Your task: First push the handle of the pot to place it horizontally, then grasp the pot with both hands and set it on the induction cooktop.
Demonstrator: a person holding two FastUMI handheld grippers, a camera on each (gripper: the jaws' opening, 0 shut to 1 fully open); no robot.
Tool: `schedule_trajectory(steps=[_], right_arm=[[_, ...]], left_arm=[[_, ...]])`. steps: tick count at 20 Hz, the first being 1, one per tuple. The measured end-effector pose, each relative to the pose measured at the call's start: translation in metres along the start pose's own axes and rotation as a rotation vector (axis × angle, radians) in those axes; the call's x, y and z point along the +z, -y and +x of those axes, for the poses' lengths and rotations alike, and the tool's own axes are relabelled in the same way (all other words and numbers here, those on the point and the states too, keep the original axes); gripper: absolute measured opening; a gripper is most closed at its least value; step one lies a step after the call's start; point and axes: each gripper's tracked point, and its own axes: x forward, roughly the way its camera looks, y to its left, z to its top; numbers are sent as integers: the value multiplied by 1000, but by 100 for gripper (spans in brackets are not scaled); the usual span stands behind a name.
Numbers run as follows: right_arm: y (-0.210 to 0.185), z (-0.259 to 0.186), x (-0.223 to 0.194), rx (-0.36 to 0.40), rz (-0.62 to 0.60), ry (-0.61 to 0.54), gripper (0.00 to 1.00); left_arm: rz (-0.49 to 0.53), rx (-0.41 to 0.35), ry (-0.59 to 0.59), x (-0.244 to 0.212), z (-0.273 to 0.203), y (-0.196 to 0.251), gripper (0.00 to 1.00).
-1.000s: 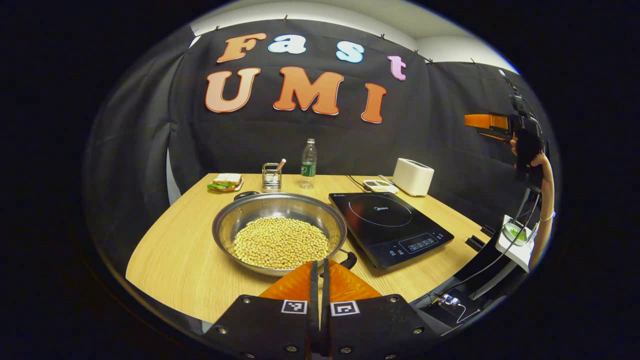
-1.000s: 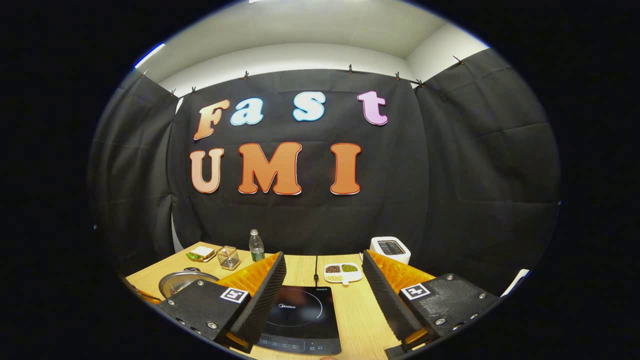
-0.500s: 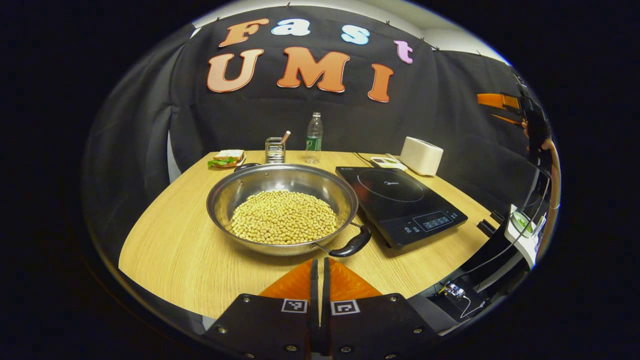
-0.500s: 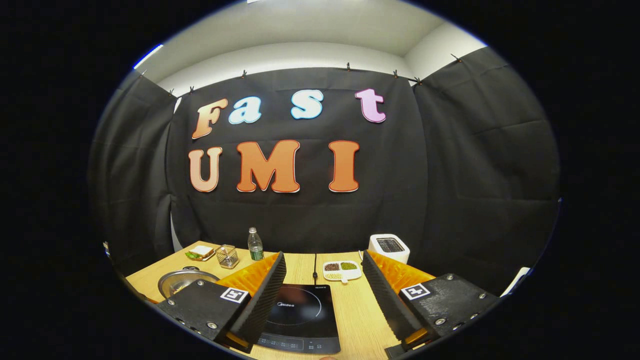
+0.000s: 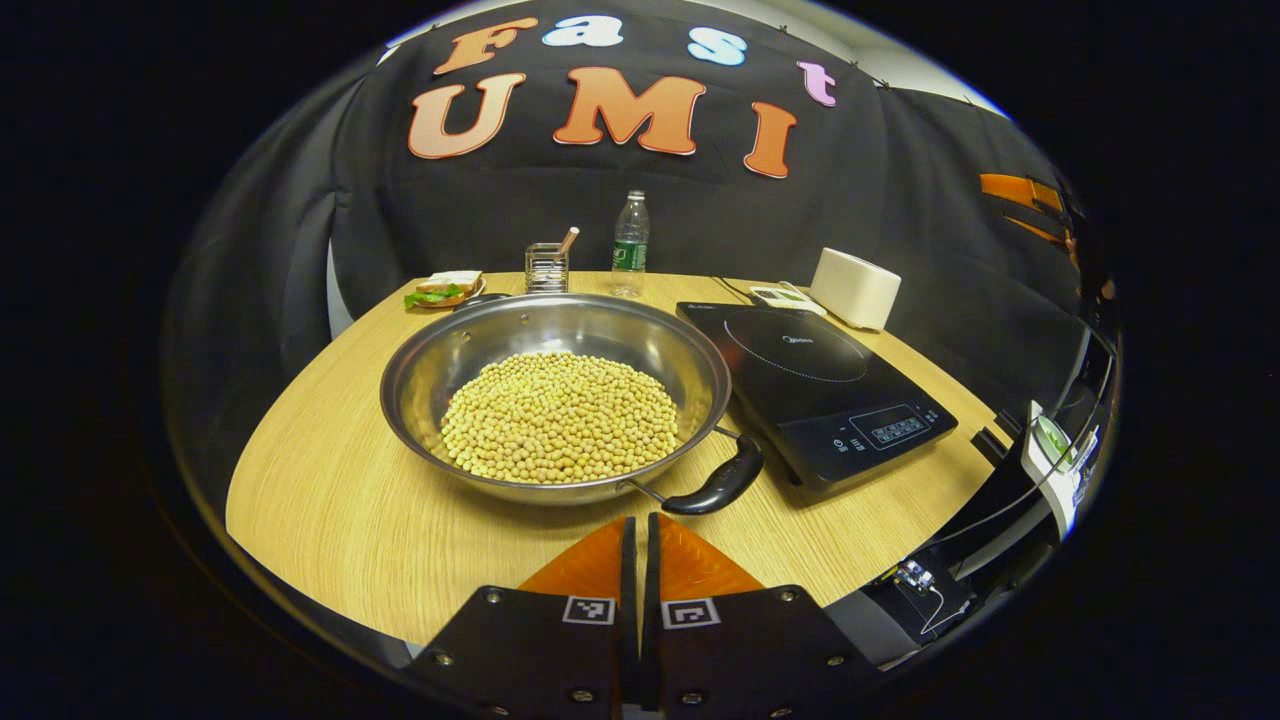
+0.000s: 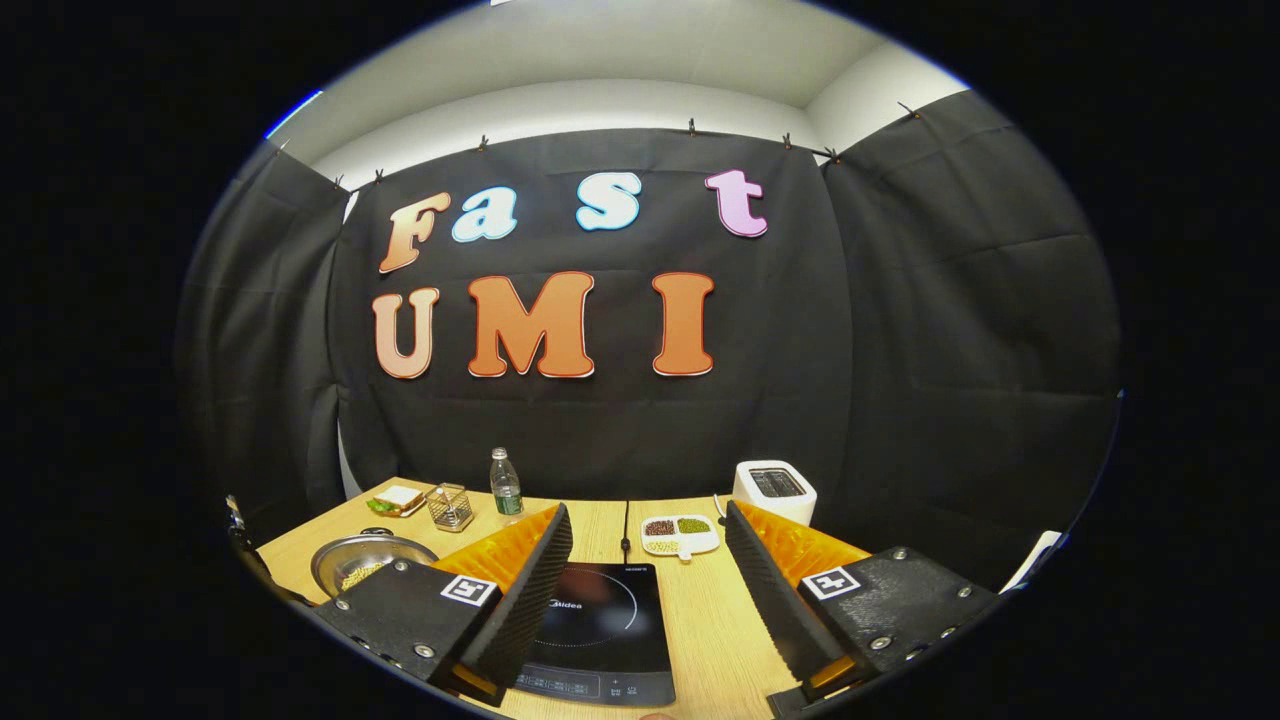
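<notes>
A wide steel pot [image 5: 556, 400] full of yellow beans sits on the wooden table [image 5: 330, 490]. Its black handle [image 5: 718, 484] juts toward the near right, close to the black induction cooktop [image 5: 815, 385]. My left gripper [image 5: 638, 530] is shut with nothing between its fingers, just in front of the pot and a little left of the handle. In the right gripper view my right gripper [image 6: 648, 535] stands open above the cooktop [image 6: 603, 630], with the pot [image 6: 362, 562] far off at the lower left.
At the back of the table stand a sandwich on a plate [image 5: 443, 290], a wire holder [image 5: 546, 267], a water bottle [image 5: 629, 246], a white toaster [image 5: 853, 288] and a small dish of beans [image 6: 679, 534]. The other gripper [image 5: 1025, 195] is held high at right.
My left gripper has moved closer to the pot and dipped, so the pot and its handle look larger and nearer. The right gripper has barely shifted.
</notes>
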Motion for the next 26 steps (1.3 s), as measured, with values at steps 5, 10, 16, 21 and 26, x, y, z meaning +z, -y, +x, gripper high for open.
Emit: schedule_trajectory(steps=[5,10,16,21,26], right_arm=[[4,4,-7,3,12,-17,95],[8,8,-11,-3,5,-27,95],[17,11,-14,-17,1,-30,95],[26,13,-19,-32,20,-41,95],[34,15,-22,-45,7,-47,95]], left_arm=[[21,-12,-20,-2,8,9,2],[24,-20,-24,1,18,17,2],[15,-35,-26,8,37,29,2],[5,-40,-26,9,54,38,2],[-1,-43,-25,14,67,44,2]])
